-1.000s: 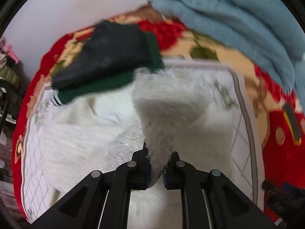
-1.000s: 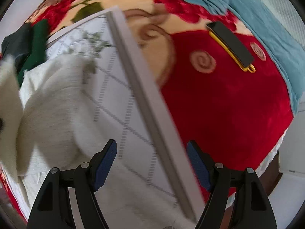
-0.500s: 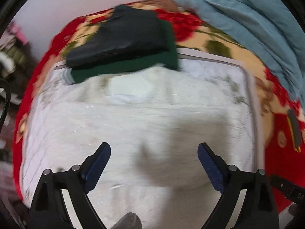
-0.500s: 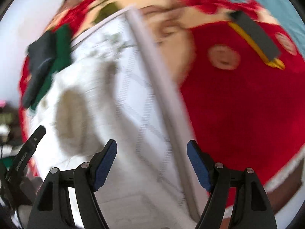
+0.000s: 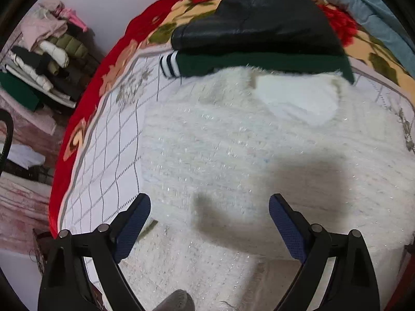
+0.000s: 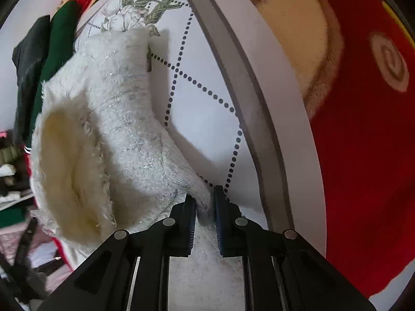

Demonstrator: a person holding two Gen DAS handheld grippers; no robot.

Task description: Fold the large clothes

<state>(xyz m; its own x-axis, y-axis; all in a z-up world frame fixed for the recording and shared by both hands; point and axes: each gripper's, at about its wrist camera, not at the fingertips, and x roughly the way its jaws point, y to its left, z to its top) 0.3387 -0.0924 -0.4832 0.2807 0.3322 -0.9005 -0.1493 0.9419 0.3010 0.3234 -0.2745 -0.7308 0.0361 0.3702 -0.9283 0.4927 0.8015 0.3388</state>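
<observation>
A second ago the left tongs pinched a lifted fold of the white sweater and the right tongs hung spread over the quilted mat; now the roles have swapped. The left tongs [image 5: 209,216] are released, fingers wide apart above the sweater [image 5: 246,155], which lies flat beneath and ahead of them, apparently laid down on purpose. The right tongs [image 6: 205,203] are clenched on a bunched edge of the same sweater [image 6: 124,119], probably a sleeve or side, raised so it can be carried across the body. Just right of those tongs runs the grey border of the mat [image 6: 207,119], and beyond it the red blanket [image 6: 363,142]. Farther ahead of the left tongs sits a folded stack, a dark garment [image 5: 256,26] on a green one [image 5: 259,63].
</observation>
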